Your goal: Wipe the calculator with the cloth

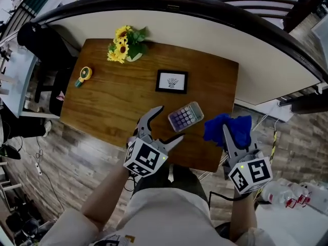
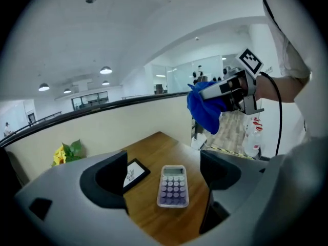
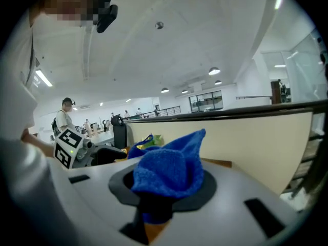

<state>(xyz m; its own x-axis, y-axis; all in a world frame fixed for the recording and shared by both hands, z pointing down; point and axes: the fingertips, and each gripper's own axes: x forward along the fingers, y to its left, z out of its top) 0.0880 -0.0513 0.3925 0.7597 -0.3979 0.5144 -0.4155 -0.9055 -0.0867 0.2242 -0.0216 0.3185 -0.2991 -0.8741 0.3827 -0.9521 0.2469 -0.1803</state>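
Wooden desk (image 1: 113,101) carries the calculator (image 1: 185,116) near its front edge. The left hand-held gripper (image 1: 171,123) frames it, jaws apart and empty; it could steady the casing. The right hand-held gripper (image 1: 229,137), clamped on the bunched blue cloth (image 1: 228,129) above the front right corner, should lower flat. The calculator is small, with lilac keys and a pale display.

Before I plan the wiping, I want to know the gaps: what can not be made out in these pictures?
Key labels on the calculator: too small, in head view and left gripper view.
The calculator in right gripper view: not visible, the cloth blocks the middle.
Drawing in the picture frame: too small, head view.
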